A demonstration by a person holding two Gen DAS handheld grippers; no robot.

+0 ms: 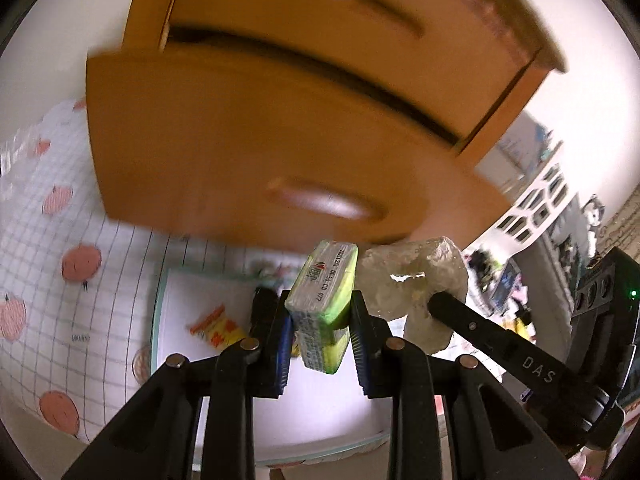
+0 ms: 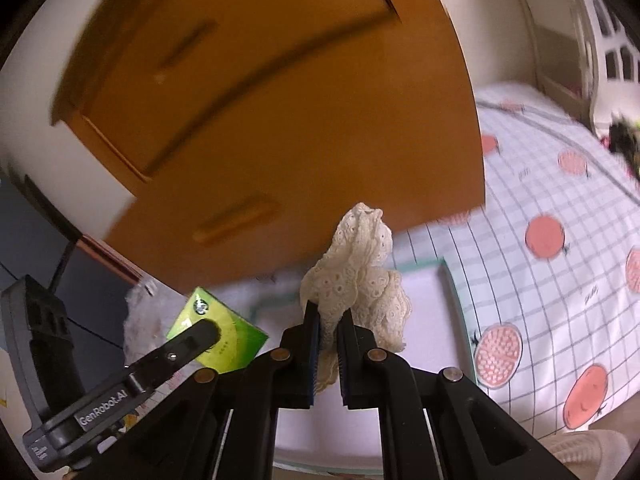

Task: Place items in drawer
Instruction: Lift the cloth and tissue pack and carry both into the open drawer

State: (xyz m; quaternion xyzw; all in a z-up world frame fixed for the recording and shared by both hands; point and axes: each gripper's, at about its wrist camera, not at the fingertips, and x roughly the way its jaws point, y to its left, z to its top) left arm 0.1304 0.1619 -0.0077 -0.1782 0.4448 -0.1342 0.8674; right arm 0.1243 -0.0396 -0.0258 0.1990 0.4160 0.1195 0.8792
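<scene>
The carton [image 1: 326,304] sits left of the lace cloth [image 2: 356,280] — both before the drawer unit [image 1: 280,128] (tray [image 1: 168,320] below).

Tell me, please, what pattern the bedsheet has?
White grid bedsheet with orange-red fruit prints, clearest in right wrist view.

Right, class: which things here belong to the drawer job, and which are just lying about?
Job: green carton in left claw; lace cloth in right claw; wooden drawer unit.
Lying about: orange snack packet; white tray; fruit-print cloth.

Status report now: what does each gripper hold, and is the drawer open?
Left gripper shut on green box. Right gripper shut on lace cloth. Lower drawer pulled out ahead, dark gap above its front. Nothing in the way.
</scene>
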